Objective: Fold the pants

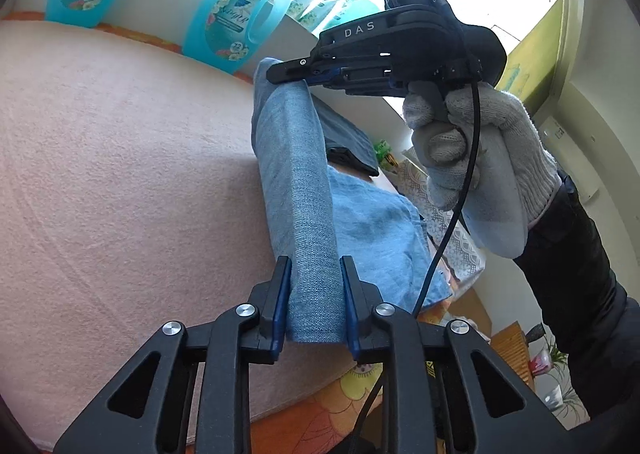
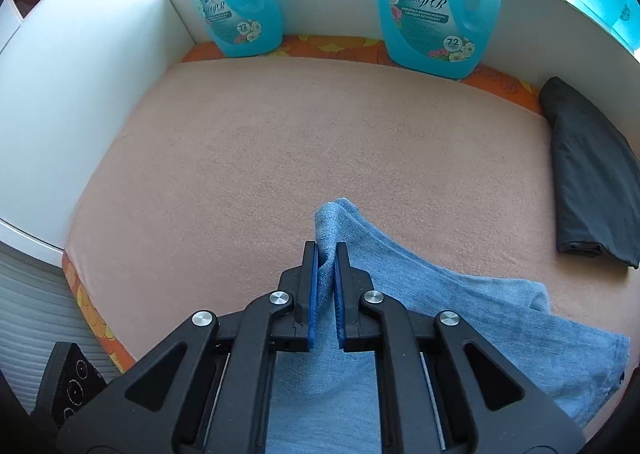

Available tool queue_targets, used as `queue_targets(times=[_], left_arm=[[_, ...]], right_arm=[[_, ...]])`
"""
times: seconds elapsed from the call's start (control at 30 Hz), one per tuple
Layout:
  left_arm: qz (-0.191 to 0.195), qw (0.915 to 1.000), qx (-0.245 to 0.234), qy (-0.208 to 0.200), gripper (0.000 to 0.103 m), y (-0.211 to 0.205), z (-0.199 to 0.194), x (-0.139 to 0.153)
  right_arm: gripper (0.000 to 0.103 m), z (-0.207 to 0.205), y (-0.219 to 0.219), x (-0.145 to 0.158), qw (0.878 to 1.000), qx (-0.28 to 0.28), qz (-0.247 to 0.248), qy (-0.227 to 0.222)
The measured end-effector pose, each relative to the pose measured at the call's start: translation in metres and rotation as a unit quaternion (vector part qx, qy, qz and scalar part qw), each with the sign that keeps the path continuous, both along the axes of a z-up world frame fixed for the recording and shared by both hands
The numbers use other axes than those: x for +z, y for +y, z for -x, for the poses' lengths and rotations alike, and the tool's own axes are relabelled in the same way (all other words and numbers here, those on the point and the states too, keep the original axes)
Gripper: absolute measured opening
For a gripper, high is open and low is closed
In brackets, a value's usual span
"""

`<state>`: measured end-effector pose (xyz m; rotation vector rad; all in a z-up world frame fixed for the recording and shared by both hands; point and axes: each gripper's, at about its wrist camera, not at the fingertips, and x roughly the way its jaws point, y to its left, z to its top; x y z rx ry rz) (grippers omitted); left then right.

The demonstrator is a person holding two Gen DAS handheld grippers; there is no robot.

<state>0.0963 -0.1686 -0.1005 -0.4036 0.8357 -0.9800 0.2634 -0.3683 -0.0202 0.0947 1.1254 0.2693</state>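
Note:
Light blue denim pants (image 1: 296,181) hang lifted over a pink towel (image 1: 120,173). My left gripper (image 1: 315,270) has its jaws closed on one end of a folded band of the denim. My right gripper (image 1: 280,71), held by a gloved hand (image 1: 472,157), clamps the far end of the same band. In the right wrist view my right gripper (image 2: 327,254) is shut on a pinched denim corner, and the rest of the pants (image 2: 460,318) trails down to the right onto the towel (image 2: 280,141).
Two blue detergent bottles (image 2: 236,1) (image 2: 436,5) stand at the back against a white wall. A folded dark garment (image 2: 592,177) lies at the right on the towel. An orange flowered cloth (image 2: 336,47) edges the table. A black device (image 2: 68,382) sits lower left.

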Motion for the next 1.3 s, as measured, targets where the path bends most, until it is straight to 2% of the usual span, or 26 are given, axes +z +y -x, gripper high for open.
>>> queue_targets(times=[0.2,0.43,0.57,0.7,0.93,0.97,1.0,1.07,1.2,1.3], left_arm=[[0.003,0.9977,-0.048,-0.048,0.021,-0.026,0.013,0.032],[0.013,0.9919,-0.100,-0.077,0.021,-0.065,0.019,0.068],[0.010,0.9858,-0.133,-0.103,0.021,-0.103,0.028,0.083],[0.014,0.9784,-0.176,-0.108,0.021,-0.151,0.036,0.090],[0.014,0.9641,-0.246,-0.098,0.021,-0.243,0.043,0.088],[0.012,0.9616,-0.257,-0.096,0.019,-0.255,0.044,0.086],[0.008,0.9588,-0.267,-0.097,0.013,-0.267,0.046,0.084],[0.002,0.9537,-0.282,-0.105,0.012,-0.288,0.048,0.080],[-0.008,0.9499,-0.299,-0.090,0.012,-0.310,0.048,0.068],[-0.014,0.9468,-0.311,-0.082,0.013,-0.308,0.043,0.063]], right_arm=[[0.007,0.017,-0.034,0.034,0.999,-0.024,-0.019,-0.038],[0.007,0.050,-0.090,0.063,0.995,-0.064,-0.031,-0.077],[0.007,0.070,-0.132,0.070,0.992,-0.084,-0.037,-0.091],[0.007,0.093,-0.185,0.072,0.988,-0.111,-0.042,-0.102],[0.006,0.128,-0.280,0.053,0.977,-0.186,-0.052,-0.092],[0.006,0.131,-0.292,0.048,0.976,-0.194,-0.054,-0.088],[0.006,0.134,-0.302,0.044,0.975,-0.200,-0.054,-0.085],[0.006,0.140,-0.321,0.034,0.972,-0.214,-0.048,-0.080],[0.006,0.149,-0.352,0.007,0.966,-0.248,-0.040,-0.060],[0.006,0.153,-0.368,-0.014,0.962,-0.266,-0.045,-0.051]])
